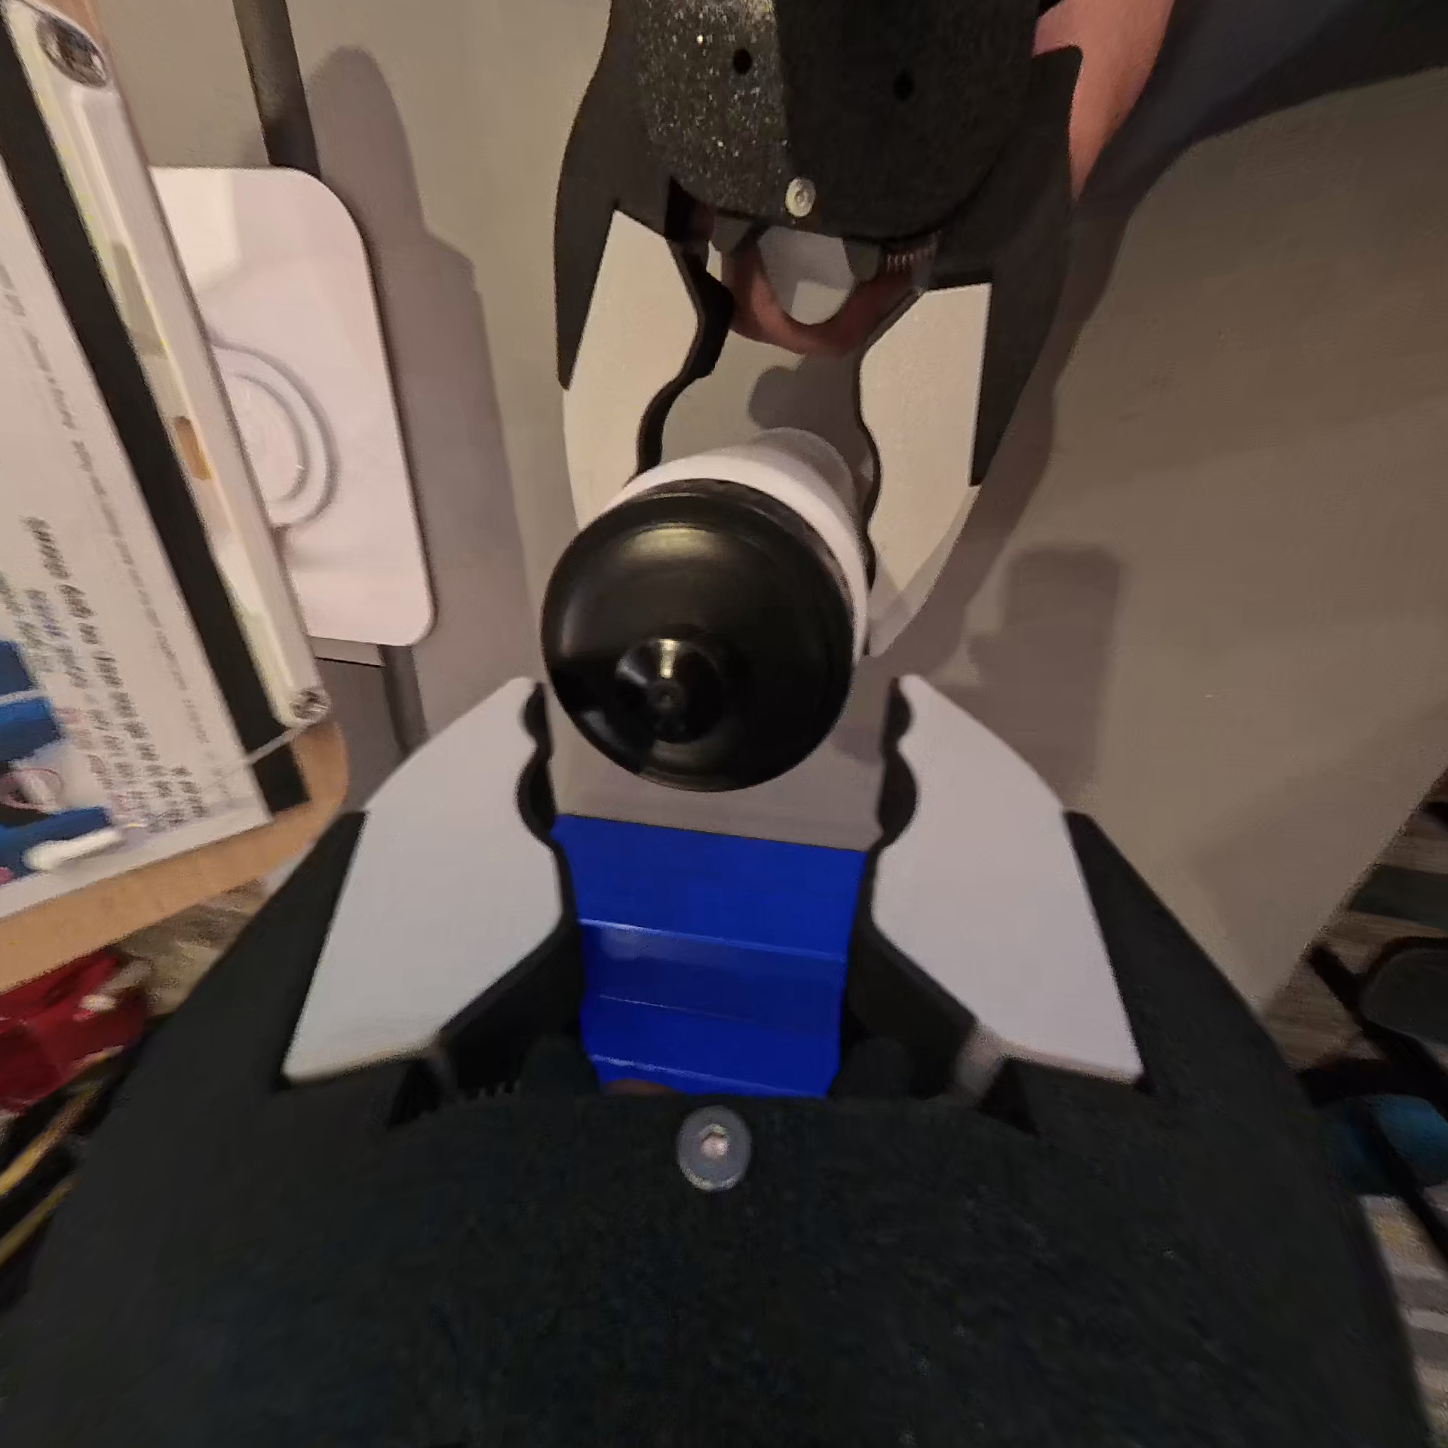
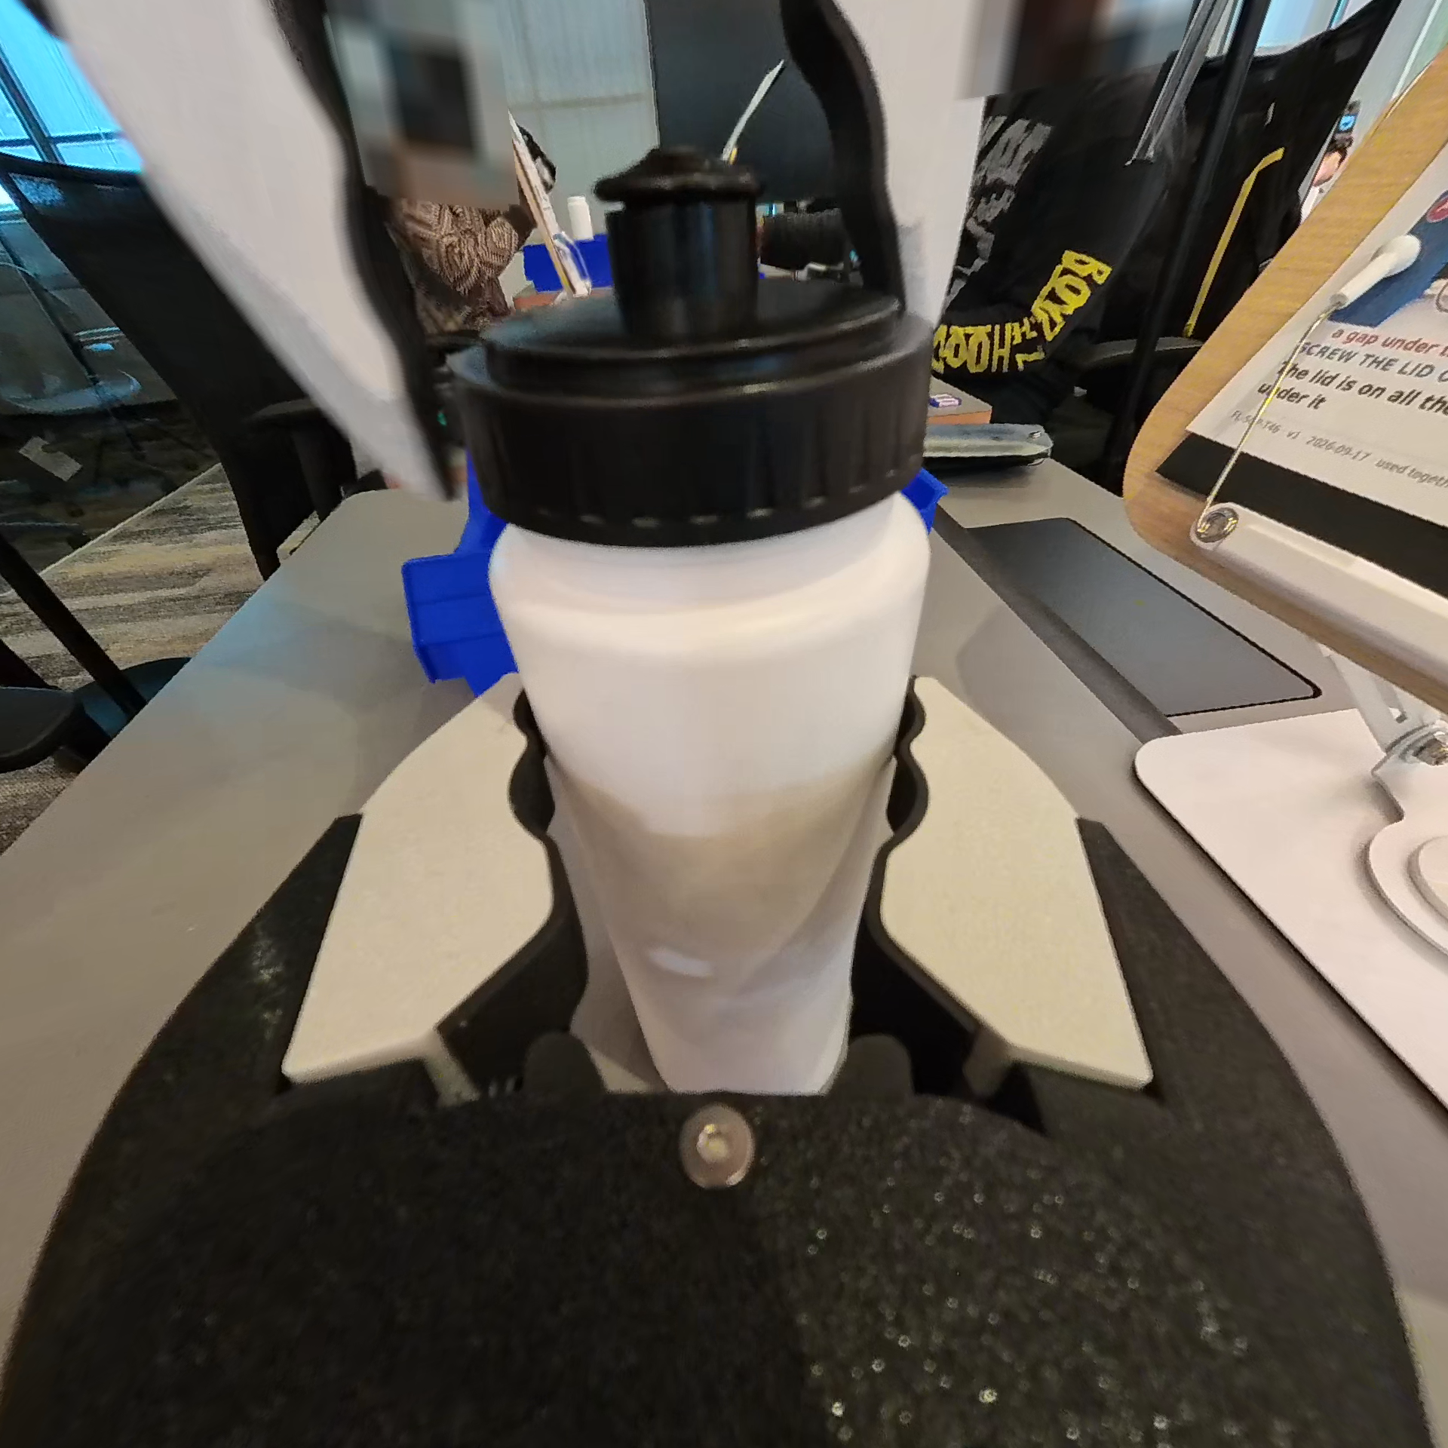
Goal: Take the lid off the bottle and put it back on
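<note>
Gripping the white bottle (image 2: 709,705), the right claw (image 2: 717,752) holds it upright, lid (image 2: 689,423) on.

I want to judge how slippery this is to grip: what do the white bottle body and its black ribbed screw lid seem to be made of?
The white bottle body looks like soft, matte, slightly translucent plastic: it darkens lower down. The black ribbed screw lid looks like harder moulded plastic, semi-gloss: its domed top shows highlights, and its rim has vertical ridges for grip.
</note>
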A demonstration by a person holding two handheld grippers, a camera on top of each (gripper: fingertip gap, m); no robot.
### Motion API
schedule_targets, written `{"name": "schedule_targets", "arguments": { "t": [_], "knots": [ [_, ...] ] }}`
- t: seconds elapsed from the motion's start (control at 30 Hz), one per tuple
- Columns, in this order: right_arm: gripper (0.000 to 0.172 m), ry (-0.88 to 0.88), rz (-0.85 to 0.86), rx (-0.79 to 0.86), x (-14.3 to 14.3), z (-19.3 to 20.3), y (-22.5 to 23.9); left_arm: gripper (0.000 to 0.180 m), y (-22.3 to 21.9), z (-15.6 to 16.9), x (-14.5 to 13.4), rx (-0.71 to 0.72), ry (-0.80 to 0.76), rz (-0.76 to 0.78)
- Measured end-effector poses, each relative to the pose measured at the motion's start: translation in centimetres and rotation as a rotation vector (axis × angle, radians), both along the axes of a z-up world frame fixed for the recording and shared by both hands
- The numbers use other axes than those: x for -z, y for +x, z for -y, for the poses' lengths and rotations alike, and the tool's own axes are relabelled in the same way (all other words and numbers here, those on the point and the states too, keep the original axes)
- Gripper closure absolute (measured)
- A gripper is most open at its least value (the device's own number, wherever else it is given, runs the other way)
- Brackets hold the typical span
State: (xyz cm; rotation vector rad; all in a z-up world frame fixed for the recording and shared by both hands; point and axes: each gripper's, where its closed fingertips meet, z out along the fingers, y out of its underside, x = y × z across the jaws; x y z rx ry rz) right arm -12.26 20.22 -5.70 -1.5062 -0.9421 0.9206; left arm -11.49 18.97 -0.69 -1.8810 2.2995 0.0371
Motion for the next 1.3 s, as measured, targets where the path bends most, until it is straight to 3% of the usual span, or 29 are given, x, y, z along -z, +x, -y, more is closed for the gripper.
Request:
{"name": "schedule_targets", "arguments": {
  "t": [0.07, 0.17, 0.23, 0.33, 0.53, 0.6, 0.83, 1.13, 1.2, 1.3],
  "knots": [
    [0.086, -0.002, -0.003, -0.002, 0.0, 0.0, 0.0, 0.08, 0.0, 0.7, -0.1, -0.082, -0.062, 0.021],
    [0.086, -0.004, 0.003, -0.003, 0.0, 0.0, 0.0, 0.081, 1.4, 0.4, -1.6, -0.26, -0.039, 0.149],
    [0.086, -0.005, 0.003, -0.003, 0.0, 0.0, 0.0, 0.082, 2.2, 0.1, -2.4, -0.452, -0.036, 0.22],
    [0.086, -0.008, 0.001, -0.002, 0.0, 0.0, 0.0, 0.09, 1.5, 0.0, -2.0, -0.726, -0.027, 0.202],
    [0.086, -0.014, 0.01, -0.001, 0.1, 0.0, 0.0, 0.099, 1.4, -0.9, -1.3, -0.877, 0.031, 0.202],
    [0.086, -0.017, 0.008, 0.005, 0.1, -0.1, -0.1, 0.115, 1.8, -0.6, -1.3, -0.886, 0.007, 0.203],
    [0.087, -0.012, 0.016, -0.005, 0.1, 0.1, 0.1, 0.115, 1.9, -0.2, -1.2, -0.609, 0.008, 0.122],
    [0.086, -0.011, 0.008, -0.006, 0.1, 0.1, 0.0, 0.114, 1.5, -0.1, -0.9, 0.055, 0.031, 0.013],
    [0.086, -0.011, 0.004, -0.004, 0.1, 0.0, 0.0, 0.114, 1.4, -0.2, -0.9, 0.098, 0.042, -0.025],
    [0.086, -0.012, 0.001, -0.01, 0.1, 0.1, 0.0, 0.111, 1.6, 0.3, -0.9, 0.047, 0.031, -0.028]
  ]
}}
